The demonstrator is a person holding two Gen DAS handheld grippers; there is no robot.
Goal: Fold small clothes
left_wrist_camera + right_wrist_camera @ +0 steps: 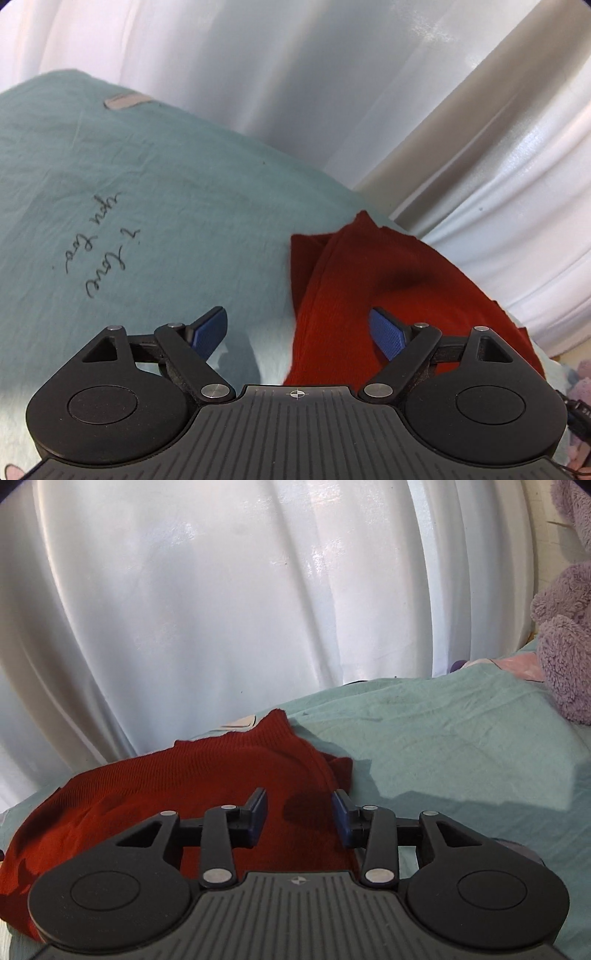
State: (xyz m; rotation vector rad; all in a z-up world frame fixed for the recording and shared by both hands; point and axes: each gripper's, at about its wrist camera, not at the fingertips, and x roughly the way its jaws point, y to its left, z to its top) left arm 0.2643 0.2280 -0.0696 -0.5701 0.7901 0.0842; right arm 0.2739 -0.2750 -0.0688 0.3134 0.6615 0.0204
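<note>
Left jaws: the left gripper (297, 332) hovers with its blue-padded jaws spread wide and nothing between them — the left pad over the bedsheet, the right pad over the red cloth.
Right jaws: the right gripper (299, 818) has its jaws parted to a middling gap, empty, poised above the right part of the same red cloth.
Bedsheet: a pale teal cotton bedsheet (155, 192) covers the bed; in the left wrist view it bears black handwritten script (99, 251), seen upside down, that seems to read "i love you too".
Patch: a small grey-beige patch (127, 100) lies on the sheet near its far edge, toward the curtain.
Garment: a small red ribbed knit garment (373, 295) lies rumpled on the bedsheet, close to the bed's far edge. In the left wrist view it sits right of centre, with a pointed corner standing up toward the curtain; in the right wrist view it (177, 786) spreads from the left edge to just under the right jaw. What kind of garment it is cannot be told.
Curtain: a white, glossy pleated curtain (221, 590) hangs behind the bed and fills the upper part of both views.
Plush toy: a lilac fluffy plush toy (565, 635) rests on the sheet at the far right of the right wrist view — well apart from the garment.
</note>
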